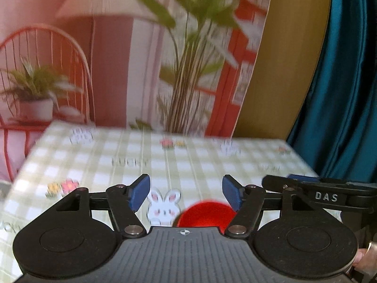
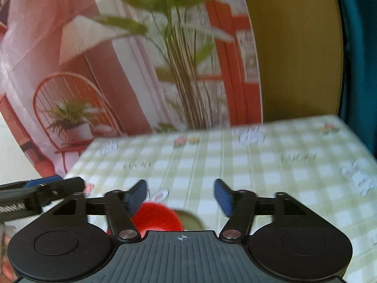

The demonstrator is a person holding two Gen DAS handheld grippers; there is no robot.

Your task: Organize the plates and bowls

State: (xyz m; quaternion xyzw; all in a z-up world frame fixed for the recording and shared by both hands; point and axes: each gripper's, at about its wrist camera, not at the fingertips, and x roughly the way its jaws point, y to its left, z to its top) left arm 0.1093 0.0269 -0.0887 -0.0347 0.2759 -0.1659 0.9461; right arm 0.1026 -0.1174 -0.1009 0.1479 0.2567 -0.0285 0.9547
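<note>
Both claws (image 1: 186, 194) (image 2: 180, 195) agape above red bowl (image 1: 206, 214).

My right gripper (image 2: 180, 194) hangs spread wide over the checked tablecloth (image 2: 259, 165). A red bowl (image 2: 157, 219) sits below its left finger.

One round red bowl (image 1: 204, 214) is sitting on one table covered by a green-and-white checked cloth (image 1: 188, 165). Two black two-finger grippers with blue pads are showing, left (image 1: 186, 194) and right (image 2: 180, 195), each spread wide.
</note>
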